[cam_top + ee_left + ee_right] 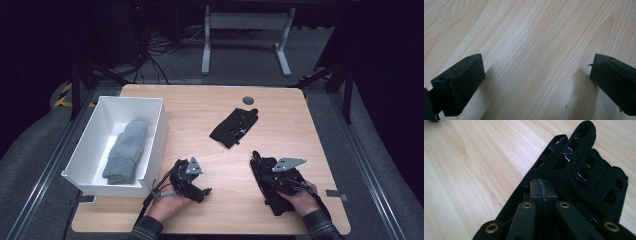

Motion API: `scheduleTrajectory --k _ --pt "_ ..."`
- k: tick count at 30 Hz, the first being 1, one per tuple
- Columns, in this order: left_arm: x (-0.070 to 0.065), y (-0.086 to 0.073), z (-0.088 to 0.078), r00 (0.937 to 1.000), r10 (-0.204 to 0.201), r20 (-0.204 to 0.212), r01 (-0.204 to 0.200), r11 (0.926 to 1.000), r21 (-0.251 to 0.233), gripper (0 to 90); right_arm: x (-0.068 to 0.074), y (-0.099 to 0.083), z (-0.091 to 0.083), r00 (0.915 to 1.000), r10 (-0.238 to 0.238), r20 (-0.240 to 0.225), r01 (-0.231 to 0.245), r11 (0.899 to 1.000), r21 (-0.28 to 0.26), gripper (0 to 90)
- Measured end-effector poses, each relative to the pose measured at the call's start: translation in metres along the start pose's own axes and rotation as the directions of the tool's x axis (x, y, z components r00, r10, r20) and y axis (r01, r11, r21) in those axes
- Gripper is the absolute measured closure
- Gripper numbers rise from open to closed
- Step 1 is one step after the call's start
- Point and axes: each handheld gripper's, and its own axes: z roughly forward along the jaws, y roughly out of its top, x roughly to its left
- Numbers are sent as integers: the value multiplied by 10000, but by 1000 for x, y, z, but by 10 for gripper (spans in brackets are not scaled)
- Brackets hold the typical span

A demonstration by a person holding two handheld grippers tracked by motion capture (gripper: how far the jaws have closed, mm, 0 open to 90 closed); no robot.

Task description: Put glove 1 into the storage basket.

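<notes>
**One glove pinched, one still out on the worktop**

Right claw (543,188) pressed together on a black glove (584,170) at the near right of the worktop (210,125). Left claw (536,82) spread, empty, over bare wood. Second black glove (234,126) lies mid-worktop, untouched. White bin (155,145) holds a grey sock (126,150), probably sorted already. Only the right gripper view resolves the pinch; the high view gives the layout.

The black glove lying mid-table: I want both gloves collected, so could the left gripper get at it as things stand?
Probably yes. The left gripper is open and empty over bare table, and nothing lies between it and the black glove. The white bin stands off to its left.
</notes>
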Motion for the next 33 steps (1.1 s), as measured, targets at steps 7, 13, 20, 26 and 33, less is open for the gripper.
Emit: scheduleTrajectory --k 7,13,20,26,33 --pt "0 0 0 10000 -2 6 2 10000 -17 2 9 -2 -3 9997 -119 -222 120 9999 13 895" --pt "0 0 0 10000 9 2 -9 10000 4 2 2 2 -18 9997 84 -232 -105 9960 -886 764" --pt "0 0 0 10000 9 4 -9 10000 6 1 -20 -6 -30 9969 526 578 -450 9911 -1253 554" --pt "0 0 0 10000 12 -1 -12 10000 8 1 -51 -23 -34 9836 1213 1334 -1028 9851 -1378 404" --pt "0 0 0 10000 -7 8 7 10000 -8 3 -75 -35 -28 9609 2042 1871 -1852 9761 -1141 340"
